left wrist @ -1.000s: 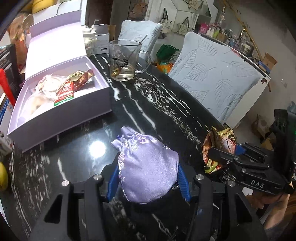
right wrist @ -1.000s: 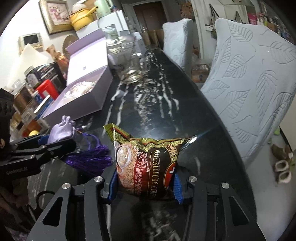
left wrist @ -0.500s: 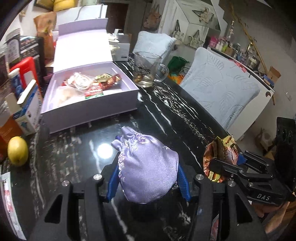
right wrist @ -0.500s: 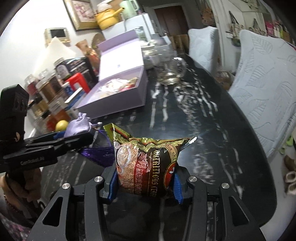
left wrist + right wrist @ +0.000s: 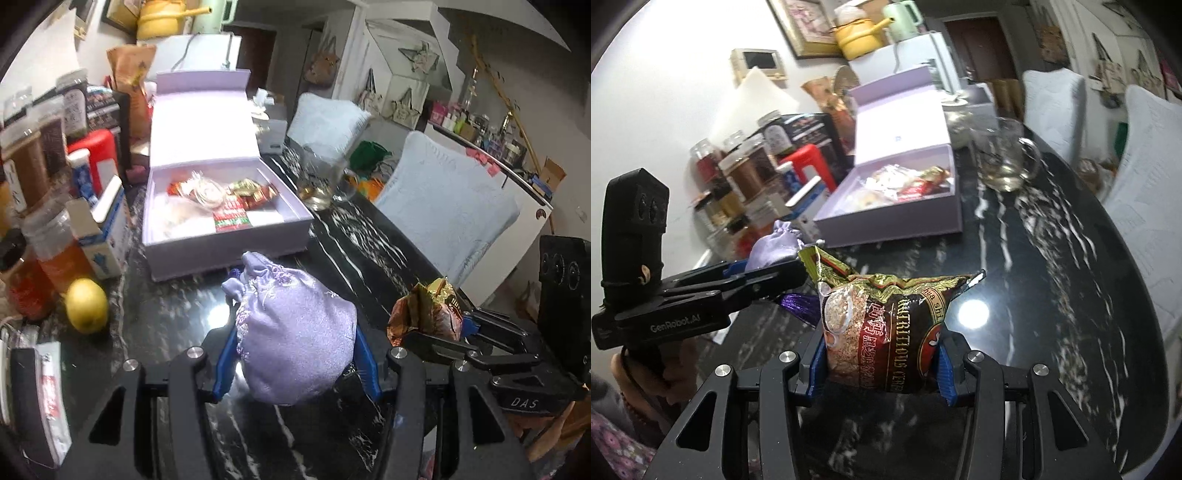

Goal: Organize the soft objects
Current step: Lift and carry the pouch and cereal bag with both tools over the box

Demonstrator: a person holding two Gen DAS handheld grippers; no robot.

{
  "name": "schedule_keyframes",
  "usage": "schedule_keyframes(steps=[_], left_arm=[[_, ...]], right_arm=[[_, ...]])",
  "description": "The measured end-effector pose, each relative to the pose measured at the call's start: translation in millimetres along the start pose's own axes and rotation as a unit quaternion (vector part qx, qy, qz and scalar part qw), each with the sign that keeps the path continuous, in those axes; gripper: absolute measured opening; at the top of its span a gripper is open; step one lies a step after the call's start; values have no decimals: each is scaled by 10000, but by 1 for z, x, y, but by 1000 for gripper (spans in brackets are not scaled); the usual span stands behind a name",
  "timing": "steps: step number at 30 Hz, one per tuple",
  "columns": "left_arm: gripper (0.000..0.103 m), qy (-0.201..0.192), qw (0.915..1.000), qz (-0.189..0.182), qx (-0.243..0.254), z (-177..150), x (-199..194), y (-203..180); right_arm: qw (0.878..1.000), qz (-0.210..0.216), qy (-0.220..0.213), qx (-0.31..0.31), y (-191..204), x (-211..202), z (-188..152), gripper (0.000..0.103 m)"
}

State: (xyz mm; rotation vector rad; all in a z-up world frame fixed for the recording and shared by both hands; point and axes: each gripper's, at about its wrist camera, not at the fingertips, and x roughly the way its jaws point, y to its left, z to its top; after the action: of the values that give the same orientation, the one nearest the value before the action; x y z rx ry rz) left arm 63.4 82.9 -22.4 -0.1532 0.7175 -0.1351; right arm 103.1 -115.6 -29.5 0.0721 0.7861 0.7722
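My left gripper (image 5: 295, 365) is shut on a lilac satin drawstring pouch (image 5: 291, 332), held above the black marble table (image 5: 369, 240). My right gripper (image 5: 881, 365) is shut on a dark red and gold cereal packet (image 5: 886, 328); that packet (image 5: 428, 314) also shows at the right of the left wrist view. The pouch (image 5: 774, 247) and its purple tassel (image 5: 801, 304) appear left of the packet in the right wrist view. Ahead lies an open lilac box (image 5: 221, 254) with several wrapped snacks inside, its lid (image 5: 201, 125) propped up behind.
A lemon (image 5: 86, 304), an orange bottle (image 5: 55, 251), cartons and jars crowd the table's left side. A glass mug (image 5: 1008, 162) stands right of the box. Pale blue cushioned chairs (image 5: 447, 199) line the table's right edge. A hand (image 5: 642, 373) grips the left gripper's handle.
Both grippers have risen and drawn back with their loads still gripped. The lilac box now sits farther ahead and more centred, and the clutter at the left has come into view.
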Motion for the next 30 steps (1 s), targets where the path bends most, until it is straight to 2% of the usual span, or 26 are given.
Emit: schedule_keyframes(steps=[14, 20, 30], left_arm=[[53, -681, 9976, 72, 122, 56, -6, 13], [53, -1032, 9943, 132, 224, 87, -6, 18], [53, -1447, 9890, 243, 204, 135, 9, 33]], right_arm=[[9970, 215, -358, -647, 20, 13, 68, 47], [9954, 341, -549, -713, 19, 16, 103, 47], [9934, 289, -731, -837, 8, 32, 157, 47]])
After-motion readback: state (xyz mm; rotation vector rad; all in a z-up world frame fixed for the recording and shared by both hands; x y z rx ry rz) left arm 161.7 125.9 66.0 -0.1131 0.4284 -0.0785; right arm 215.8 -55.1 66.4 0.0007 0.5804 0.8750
